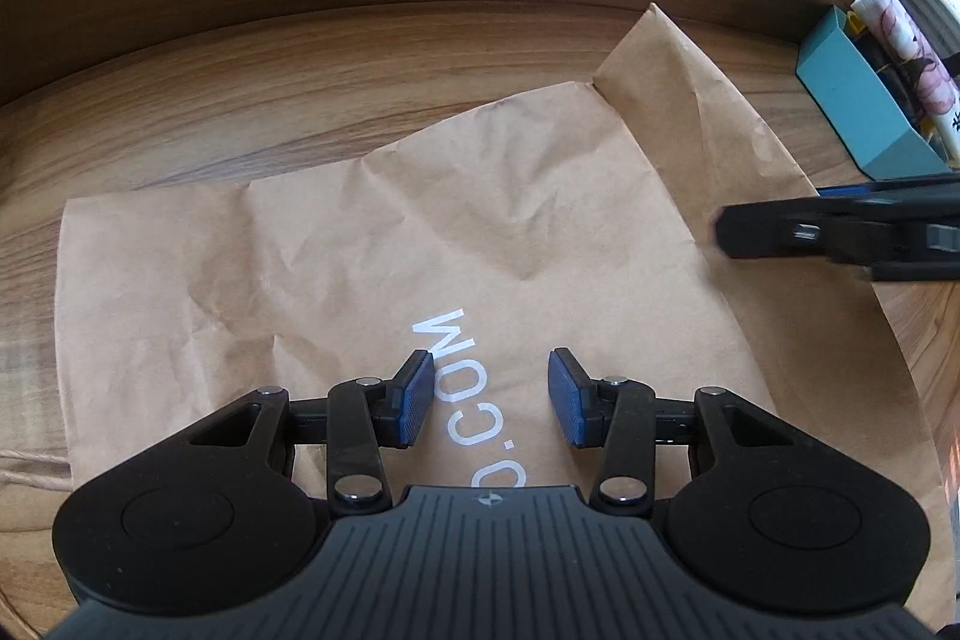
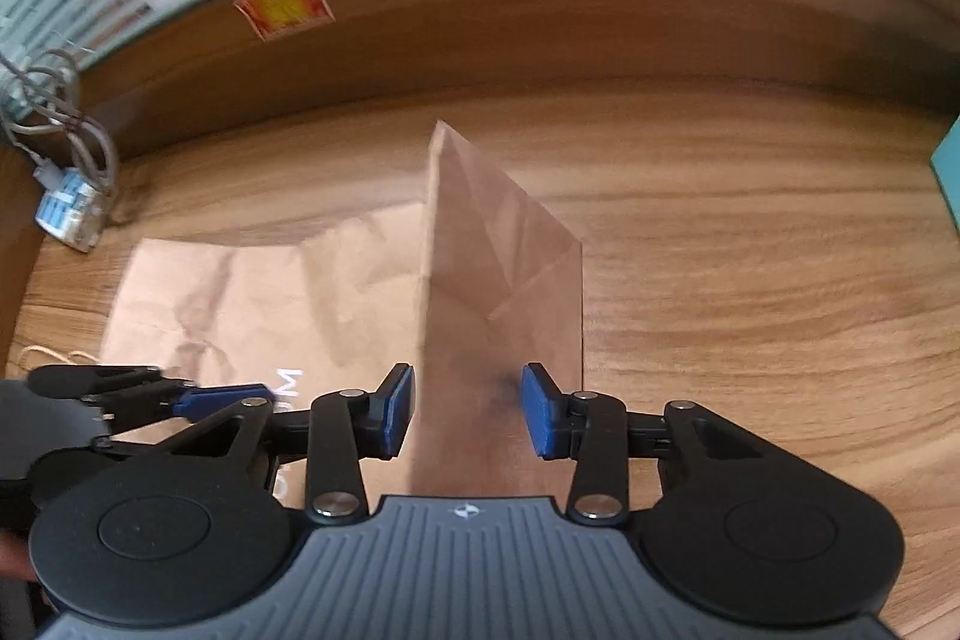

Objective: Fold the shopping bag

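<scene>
Two grippers work over one brown paper shopping bag (image 1: 372, 244), which lies flattened on the wooden table (image 1: 252, 88). The left gripper (image 1: 491, 397) has its jaws spread above the bag's white lettering (image 1: 465, 388), with nothing between the blue pads (image 1: 417, 397). The right gripper (image 2: 467, 409) also has its jaws apart, straddling the bag's raised bottom flap (image 2: 498, 280) without pinching it. A teal box (image 1: 858, 100) stands beyond the bag's flap end.

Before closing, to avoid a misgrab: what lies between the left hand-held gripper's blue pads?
Only the flat brown paper shopping bag with white lettering, in the left wrist view.
</scene>
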Demonstrator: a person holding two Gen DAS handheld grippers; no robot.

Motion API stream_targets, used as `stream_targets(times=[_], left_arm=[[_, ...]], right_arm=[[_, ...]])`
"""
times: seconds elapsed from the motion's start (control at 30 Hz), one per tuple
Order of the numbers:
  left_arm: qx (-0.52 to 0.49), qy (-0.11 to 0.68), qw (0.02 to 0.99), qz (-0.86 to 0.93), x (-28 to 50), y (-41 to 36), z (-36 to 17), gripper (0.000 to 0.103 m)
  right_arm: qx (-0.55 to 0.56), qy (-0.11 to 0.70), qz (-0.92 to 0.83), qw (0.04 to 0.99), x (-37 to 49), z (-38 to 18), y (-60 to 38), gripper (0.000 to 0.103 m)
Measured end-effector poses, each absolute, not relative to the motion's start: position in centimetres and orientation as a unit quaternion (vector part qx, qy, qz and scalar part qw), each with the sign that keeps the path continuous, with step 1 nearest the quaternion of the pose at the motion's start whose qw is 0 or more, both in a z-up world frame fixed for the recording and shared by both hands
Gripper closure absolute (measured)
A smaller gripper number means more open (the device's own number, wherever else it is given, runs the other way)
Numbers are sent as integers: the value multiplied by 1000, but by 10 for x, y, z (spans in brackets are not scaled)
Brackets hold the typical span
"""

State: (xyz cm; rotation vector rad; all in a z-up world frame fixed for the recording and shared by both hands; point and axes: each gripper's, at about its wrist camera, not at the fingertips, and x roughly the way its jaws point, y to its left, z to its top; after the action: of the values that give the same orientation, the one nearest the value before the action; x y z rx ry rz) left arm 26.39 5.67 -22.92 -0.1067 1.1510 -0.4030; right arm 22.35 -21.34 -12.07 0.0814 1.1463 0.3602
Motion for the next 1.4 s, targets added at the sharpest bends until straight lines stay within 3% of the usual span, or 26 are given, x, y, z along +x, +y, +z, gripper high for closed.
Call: stream_targets(times=[0.3,0.87,0.97,1.07,1.23,1.4], left_arm=[[-55,527,827,-187,244,68,-214,57],[-40,546,796,-256,145,64,-197,57],[-28,555,791,-256,137,59,-205,57],[-17,555,791,-256,134,58,-213,57],[-10,548,794,-262,129,58,-214,57],[-26,551,792,-262,125,58,-203,57]], right_arm=[[41,550,173,816,155,-92,-223,48],[12,554,143,820,110,-106,-233,48],[11,558,140,818,110,-116,-234,51],[12,564,137,814,111,-127,-234,61],[28,565,141,813,111,-141,-237,60],[24,545,150,825,103,-117,-237,49]])
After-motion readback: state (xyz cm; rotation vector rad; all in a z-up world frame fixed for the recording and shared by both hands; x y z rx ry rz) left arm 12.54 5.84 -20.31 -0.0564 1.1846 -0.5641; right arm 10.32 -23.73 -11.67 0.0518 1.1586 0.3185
